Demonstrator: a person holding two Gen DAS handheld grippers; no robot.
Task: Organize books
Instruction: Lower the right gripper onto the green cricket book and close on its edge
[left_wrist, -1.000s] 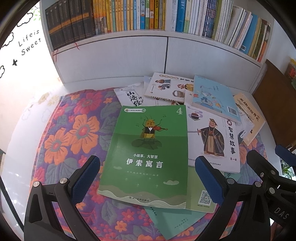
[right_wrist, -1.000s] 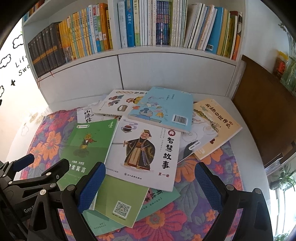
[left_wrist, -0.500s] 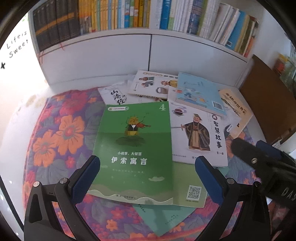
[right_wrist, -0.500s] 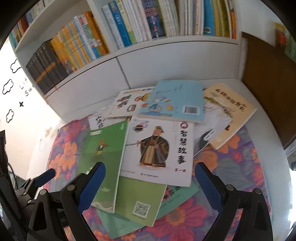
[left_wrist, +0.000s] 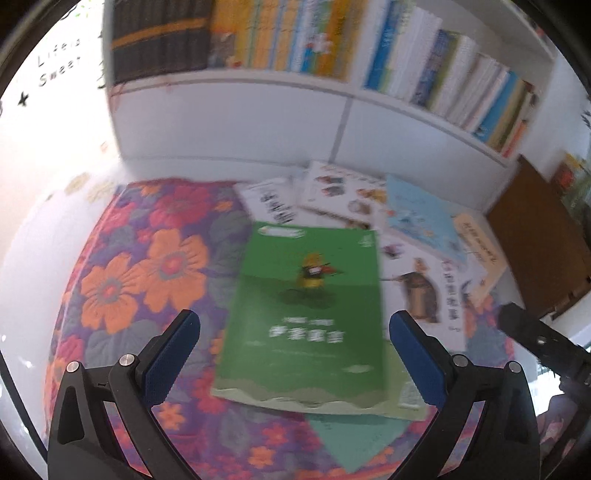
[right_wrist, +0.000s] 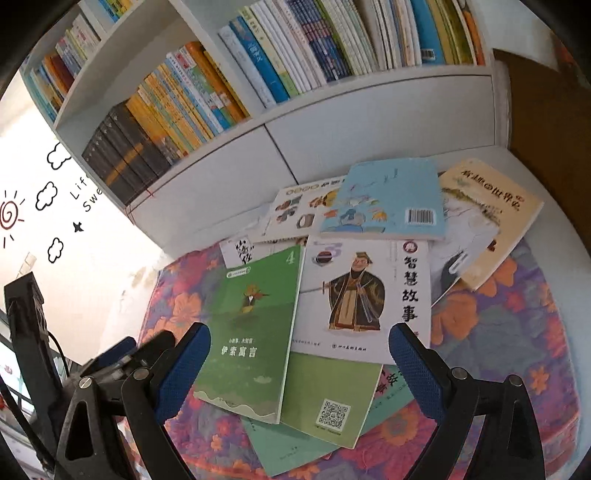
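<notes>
Several loose books lie in a messy overlapping pile on a floral cloth. A green book lies on top at the left; it also shows in the right wrist view. A white book with a robed man lies beside it, with a light blue book and a yellow book behind. My left gripper is open and empty, hovering over the green book's near edge. My right gripper is open and empty above the pile's near side.
A white bookshelf full of upright books stands behind the pile. A brown wooden panel stands at the right. A white wall with stickers is at the left. The left gripper's body shows beside my right gripper.
Both grippers have tilted and shifted left; the left view has blurred and moved closer to the green book. The books have not moved. Both grippers stay open.
</notes>
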